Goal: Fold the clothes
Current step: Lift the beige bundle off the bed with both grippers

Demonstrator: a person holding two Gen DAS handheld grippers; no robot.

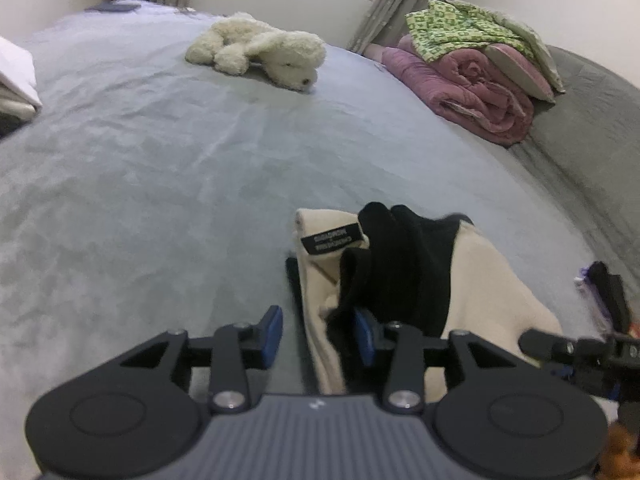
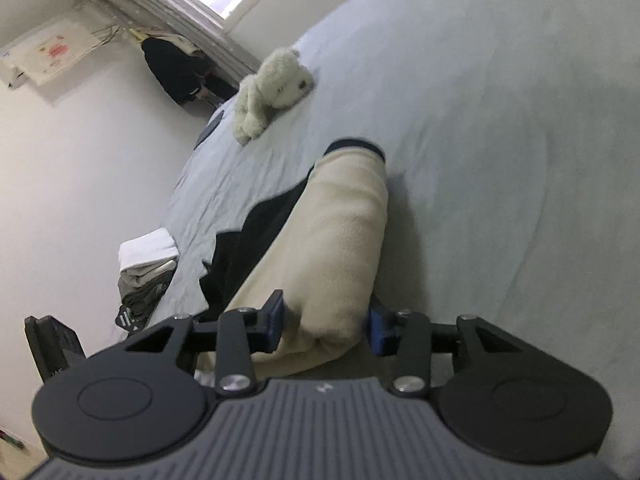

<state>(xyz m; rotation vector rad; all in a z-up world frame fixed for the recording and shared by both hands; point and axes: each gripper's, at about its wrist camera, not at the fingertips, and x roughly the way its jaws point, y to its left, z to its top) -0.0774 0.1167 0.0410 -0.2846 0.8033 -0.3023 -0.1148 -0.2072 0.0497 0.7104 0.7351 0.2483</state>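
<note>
The right claw (image 2: 326,326) clamps a cream fold of the garment (image 2: 332,240), whose length runs straight ahead over the bed (image 2: 500,120). The left claw (image 1: 318,334) stands open around its black-lined edge, just left of the right claw.

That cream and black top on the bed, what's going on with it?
A person is folding it with a handheld gripper in each hand. The cream and black garment lies bunched on the grey bed. The right gripper has a rolled cream part between its fingers, the pads pressing its sides. The left gripper straddles the garment's edge but looks open. A plush toy and folded bedding sit farther back.
</note>
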